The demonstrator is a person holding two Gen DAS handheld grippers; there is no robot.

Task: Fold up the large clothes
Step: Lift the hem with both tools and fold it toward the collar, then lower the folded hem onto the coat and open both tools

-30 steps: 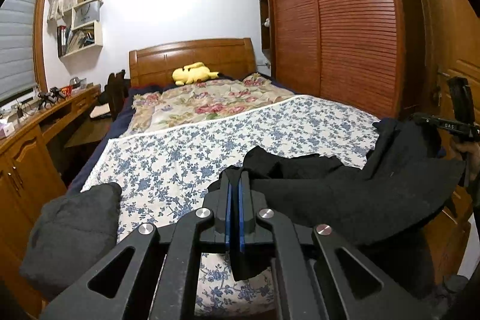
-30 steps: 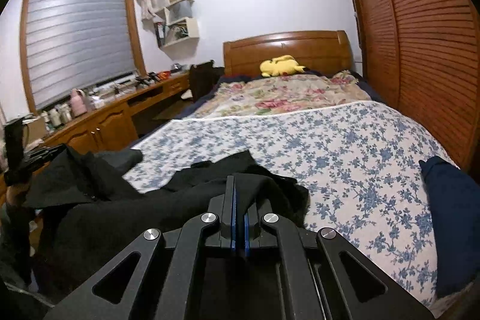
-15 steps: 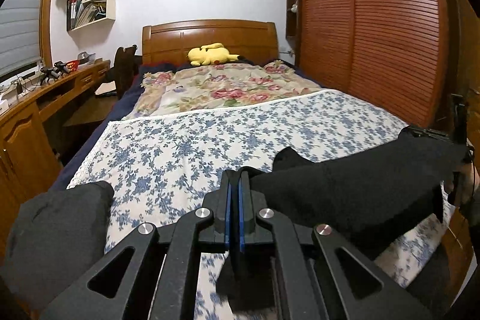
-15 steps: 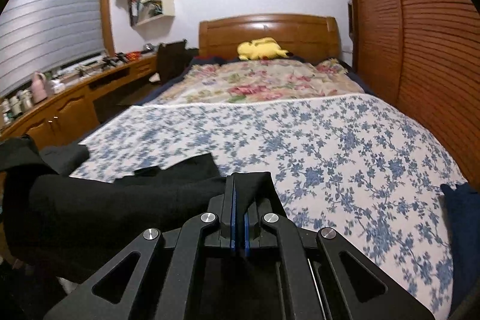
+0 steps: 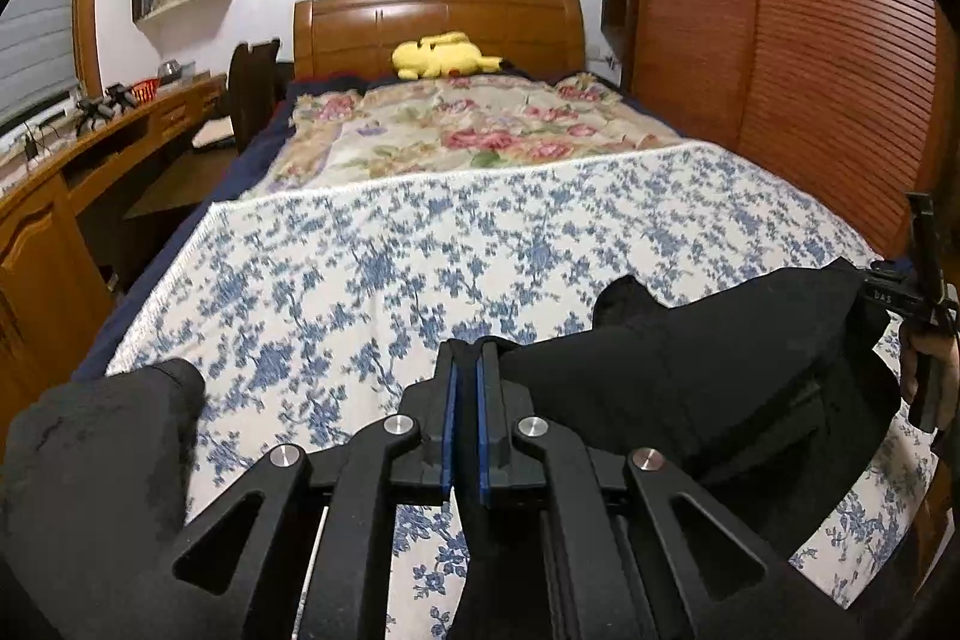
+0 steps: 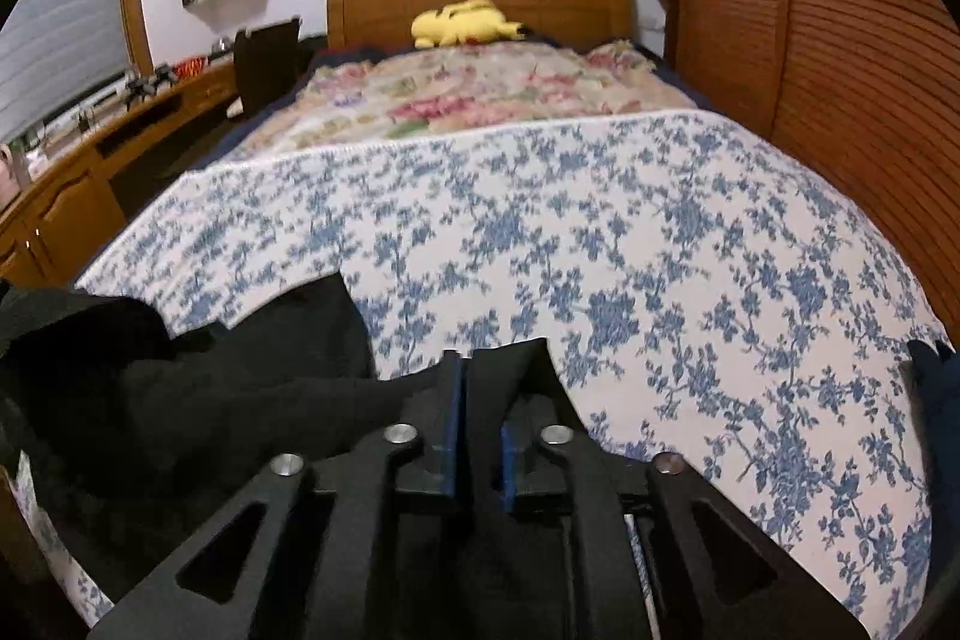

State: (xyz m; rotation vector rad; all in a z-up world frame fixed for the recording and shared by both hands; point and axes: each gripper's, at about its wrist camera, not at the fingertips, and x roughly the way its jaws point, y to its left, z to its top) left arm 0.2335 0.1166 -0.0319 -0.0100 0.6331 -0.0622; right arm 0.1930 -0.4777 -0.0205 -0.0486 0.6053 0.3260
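Left tongs [image 5: 465, 370]: one pair, blue pads pinched tight on a fold of the black fabric garment [image 5: 690, 388].
Right tongs [image 6: 480, 394]: one pair, jaws just been parting to a narrow gap; the cloth lies between the pads [image 6: 451, 418], the far pad clear of it.
Black fabric garment [image 6: 228, 400]: one, stretched between the two tongs, sagging over the near end of the bed.
Blue-flowered white bedspread [image 6: 600, 232]: one, ahead of both tongs.
Yellow plush toy [image 5: 444, 55]: one, far ahead, by the headboard.
Dark grey folded cloth [image 5: 96, 460]: one, left of the left tongs.
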